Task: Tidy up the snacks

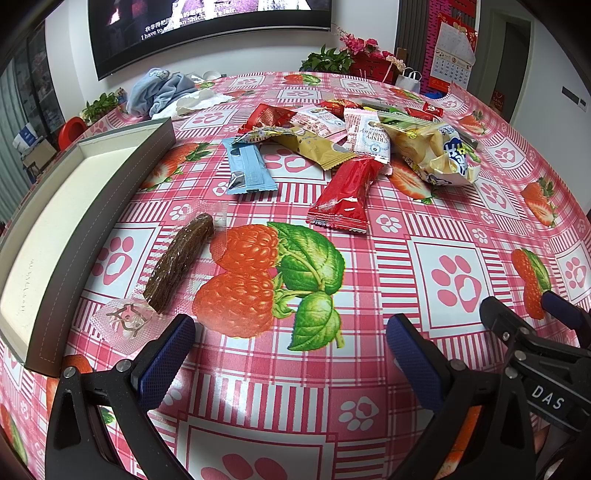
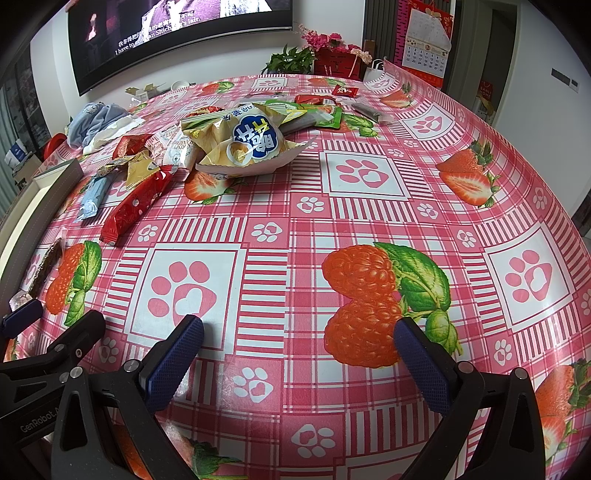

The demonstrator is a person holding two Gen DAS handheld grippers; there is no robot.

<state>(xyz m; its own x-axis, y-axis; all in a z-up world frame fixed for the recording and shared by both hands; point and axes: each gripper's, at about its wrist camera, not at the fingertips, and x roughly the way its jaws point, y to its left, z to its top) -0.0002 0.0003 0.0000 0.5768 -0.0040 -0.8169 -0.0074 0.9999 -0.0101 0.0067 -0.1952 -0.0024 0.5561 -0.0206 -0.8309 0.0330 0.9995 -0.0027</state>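
TV (image 1: 207, 22) top cut off, calendar (image 1: 452, 61) illegible

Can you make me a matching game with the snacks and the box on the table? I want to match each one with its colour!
Things:
1. long packet
2. flat packet
3. snack in clear wrap
4. box

Colours:
A. brown
B. grey outside, cream inside
C. red
D. light blue

Pairs: 1-C, 2-D, 3-A, 4-B

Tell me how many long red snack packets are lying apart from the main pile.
1. The long red packet lies on the tablecloth just in front of the pile, right of the blue packet. Other red wrappers sit within the pile; some may be hidden.
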